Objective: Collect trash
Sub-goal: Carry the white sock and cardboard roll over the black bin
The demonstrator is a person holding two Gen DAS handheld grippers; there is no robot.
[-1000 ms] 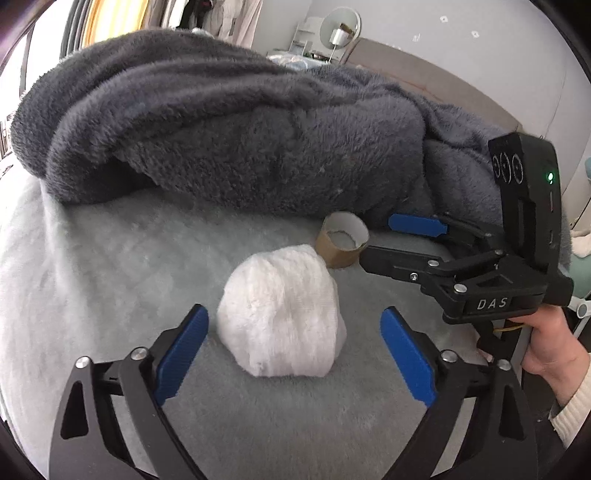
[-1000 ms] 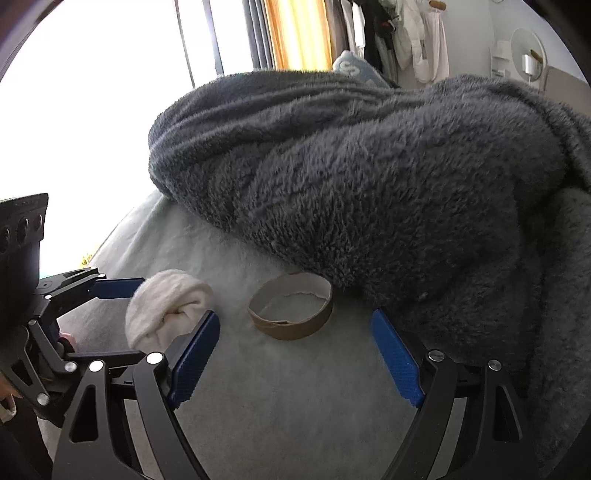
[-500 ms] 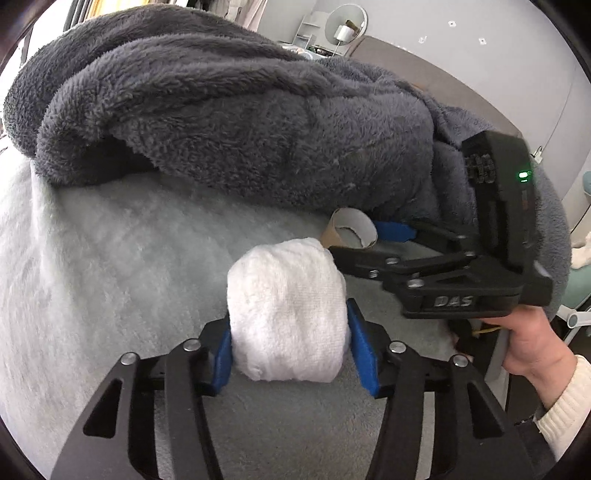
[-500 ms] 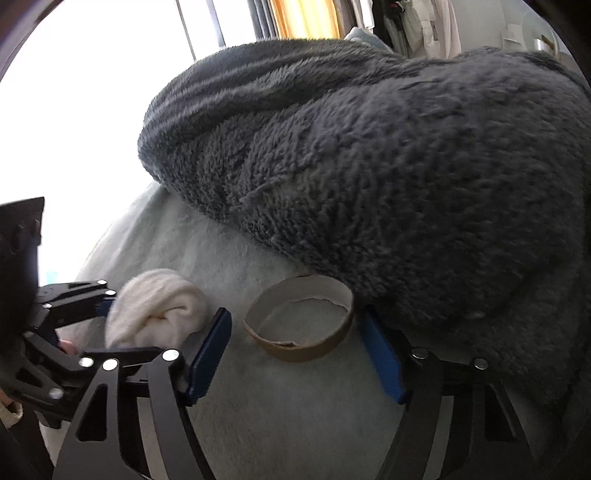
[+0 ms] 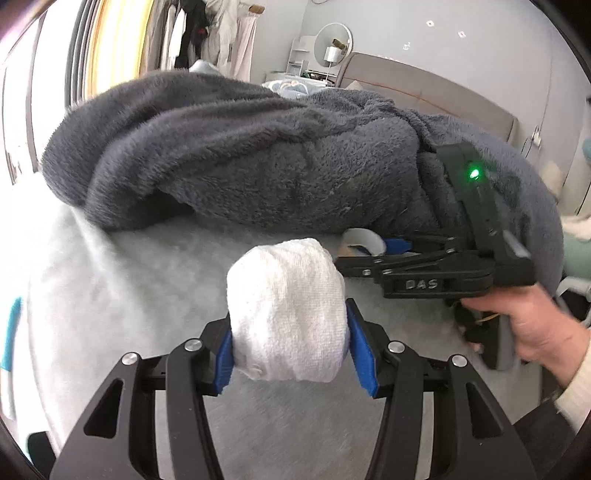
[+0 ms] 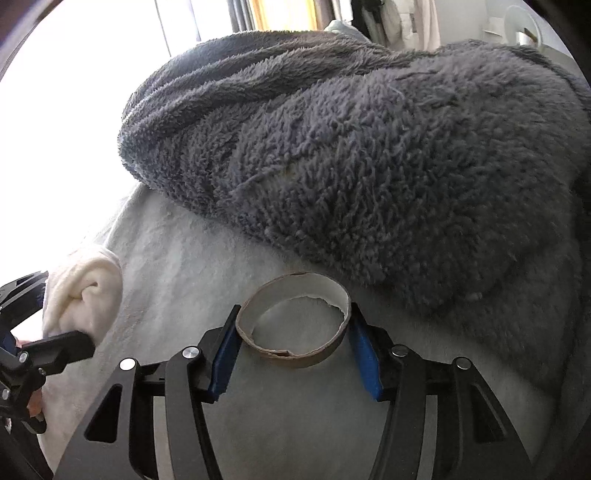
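Observation:
A white crumpled wad (image 5: 286,306) sits between the blue pads of my left gripper (image 5: 290,314), which is shut on it and holds it just above the pale bed cover (image 5: 129,277). The wad (image 6: 85,291) also shows at the left edge of the right wrist view. A torn brown cardboard ring (image 6: 295,360) lies on the cover at the foot of the dark blanket. My right gripper (image 6: 294,310) straddles it, jaws closing, with both pads touching the ring's sides. In the left wrist view the right gripper (image 5: 369,254) reaches to the ring (image 5: 360,238).
A thick dark grey fleece blanket (image 6: 369,166) is heaped right behind the ring and across the bed (image 5: 258,155). A person's hand (image 5: 535,325) holds the right gripper's handle. A padded headboard (image 5: 424,92) and hanging clothes (image 5: 221,33) stand at the back.
My left gripper closed on the white wad and raised it off the cover. My right gripper moved forward around the cardboard ring and its jaws narrowed onto it.

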